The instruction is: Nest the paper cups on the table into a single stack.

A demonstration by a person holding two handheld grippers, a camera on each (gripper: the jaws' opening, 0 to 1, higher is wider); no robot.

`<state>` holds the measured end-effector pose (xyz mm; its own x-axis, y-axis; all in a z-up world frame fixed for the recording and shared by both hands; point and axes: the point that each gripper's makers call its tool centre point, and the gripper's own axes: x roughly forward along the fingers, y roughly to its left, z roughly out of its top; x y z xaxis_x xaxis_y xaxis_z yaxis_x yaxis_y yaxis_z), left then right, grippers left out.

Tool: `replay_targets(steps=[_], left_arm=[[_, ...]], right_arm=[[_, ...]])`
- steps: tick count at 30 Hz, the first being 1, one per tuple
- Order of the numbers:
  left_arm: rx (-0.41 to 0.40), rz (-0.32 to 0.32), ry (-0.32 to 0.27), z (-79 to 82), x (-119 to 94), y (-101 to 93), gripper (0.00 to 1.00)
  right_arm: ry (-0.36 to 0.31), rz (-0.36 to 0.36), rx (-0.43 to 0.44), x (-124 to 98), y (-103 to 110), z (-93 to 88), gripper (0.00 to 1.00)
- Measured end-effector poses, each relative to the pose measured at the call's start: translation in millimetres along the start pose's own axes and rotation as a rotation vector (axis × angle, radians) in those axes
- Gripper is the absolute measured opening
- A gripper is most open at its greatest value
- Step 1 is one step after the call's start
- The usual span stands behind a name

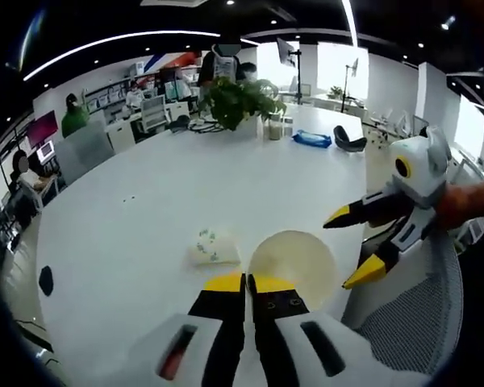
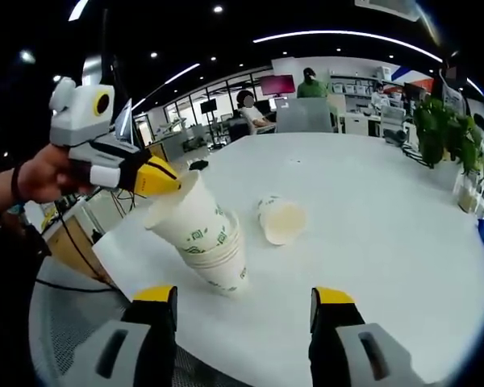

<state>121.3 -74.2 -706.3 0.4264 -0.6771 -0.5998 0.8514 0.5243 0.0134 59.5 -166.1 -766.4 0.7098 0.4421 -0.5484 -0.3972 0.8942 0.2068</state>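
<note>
My left claw (image 2: 168, 182) is pinching thin matt paper, the rim of the top cup in the stack (image 2: 203, 238), printed with green marks. Beyond it a loose cup (image 2: 280, 219) is showing a smooth pale lining. The table (image 2: 371, 185) under them is looking like smooth white laminate with a soft sheen. My right claw (image 2: 244, 302) is showing glossy yellow plastic tips.

A stack of paper cups (image 2: 206, 246) stands tilted near the edge of the table (image 2: 371, 210), and the left gripper (image 2: 163, 179) touches its top rim. A single cup (image 2: 279, 219) lies on its side just beyond the stack, while the potted plant (image 1: 235, 101) stands at the far side.
</note>
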Motion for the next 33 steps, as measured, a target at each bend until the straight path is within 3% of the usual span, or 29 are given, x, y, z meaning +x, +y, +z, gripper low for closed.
replay_targets(steps=[13,24,29,33], left_arm=[[-0.005,0.002,0.038,-13.1,5,-0.8,0.02],[-0.031,0.038,0.028,-14.4,1,6.6,0.05],[-0.116,0.104,0.024,-31.4,-11,12.5,0.12],[-0.178,0.153,0.045,-59.4,-20,12.9,0.15]], right_arm=[[-0.001,-0.001,0.002,1,0,0.1,0.66],[0.008,0.001,-0.003,2,0,-1.7,0.66],[0.014,0.005,-0.008,2,2,-2.5,0.66],[0.025,0.017,-0.015,5,4,-4.7,0.66]])
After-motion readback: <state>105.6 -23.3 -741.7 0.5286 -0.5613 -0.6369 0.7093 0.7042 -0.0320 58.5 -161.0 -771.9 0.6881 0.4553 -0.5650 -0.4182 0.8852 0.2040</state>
